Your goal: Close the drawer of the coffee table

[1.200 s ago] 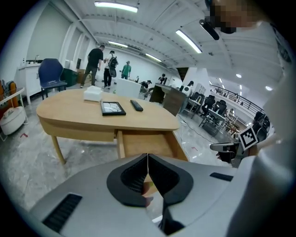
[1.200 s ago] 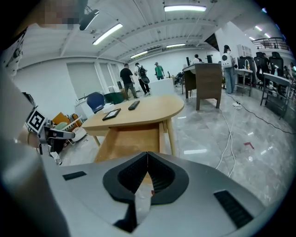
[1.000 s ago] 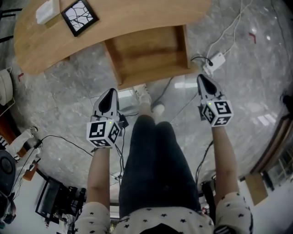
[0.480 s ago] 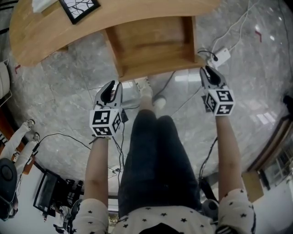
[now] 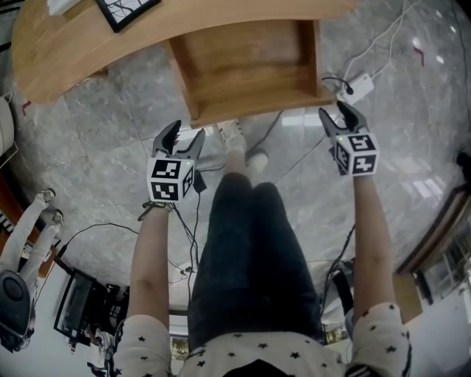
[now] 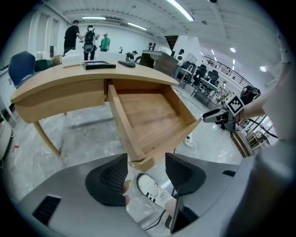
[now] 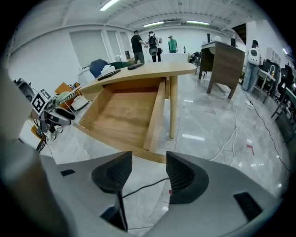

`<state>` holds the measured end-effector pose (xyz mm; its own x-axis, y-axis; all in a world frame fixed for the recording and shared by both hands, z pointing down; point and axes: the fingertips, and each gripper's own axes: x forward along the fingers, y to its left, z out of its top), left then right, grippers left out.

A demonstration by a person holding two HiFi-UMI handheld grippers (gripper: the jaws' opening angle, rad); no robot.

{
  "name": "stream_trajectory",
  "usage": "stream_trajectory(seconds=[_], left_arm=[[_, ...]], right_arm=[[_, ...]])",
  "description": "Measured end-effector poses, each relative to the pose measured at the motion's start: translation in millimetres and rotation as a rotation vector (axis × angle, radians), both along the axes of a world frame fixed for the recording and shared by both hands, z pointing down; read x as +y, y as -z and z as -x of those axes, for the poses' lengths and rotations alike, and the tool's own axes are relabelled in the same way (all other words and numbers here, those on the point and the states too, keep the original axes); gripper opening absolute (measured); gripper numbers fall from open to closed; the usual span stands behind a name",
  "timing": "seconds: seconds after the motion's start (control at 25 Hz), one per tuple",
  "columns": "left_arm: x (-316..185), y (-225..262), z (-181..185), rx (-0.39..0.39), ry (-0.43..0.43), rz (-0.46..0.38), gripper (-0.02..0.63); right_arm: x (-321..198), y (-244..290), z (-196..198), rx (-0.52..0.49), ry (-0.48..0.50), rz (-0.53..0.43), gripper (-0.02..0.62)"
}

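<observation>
We are holding the left gripper (image 5: 186,134) and the right gripper (image 5: 339,113) with their jaws apart and nothing between the pads. Both sets of jaws have just been opening. Each gripper is sitting just short of the drawer (image 5: 246,70) front, the left near its left corner and the right near its right corner. Neither is touching the wood.

The drawer is standing pulled well out from under the table (image 5: 132,40).

We are judging these risks:
- **Snagging:** A shoe (image 6: 151,189) and a cable (image 7: 145,187) are lying on the floor below the front edge, so a low approach may be catching them.
- **Straddling:** Spread jaws may be straddling the front board instead of pressing it.
- **Jamming:** Uneven pushing at the two corners may be skewing the drawer and jamming it.
- **Slamming:** A fast push may be slamming it and shaking the frame (image 5: 129,11) on the tabletop.
</observation>
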<state>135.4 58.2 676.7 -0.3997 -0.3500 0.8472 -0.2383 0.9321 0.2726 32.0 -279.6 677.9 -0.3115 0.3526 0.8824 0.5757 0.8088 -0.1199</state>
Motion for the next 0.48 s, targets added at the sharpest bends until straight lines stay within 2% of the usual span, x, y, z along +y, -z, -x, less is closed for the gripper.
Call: stream_trajectory(seconds=[0.28, 0.48], left_arm=[[-4, -25, -9, 0.068, -0.086, 0.042, 0.255], [-12, -39, -5, 0.086, -0.125, 0.062, 0.255]], right_arm=[[6, -11, -1, 0.027, 0.066, -0.013, 0.258], [4, -17, 1, 0.012, 0.152, -0.076, 0.265]])
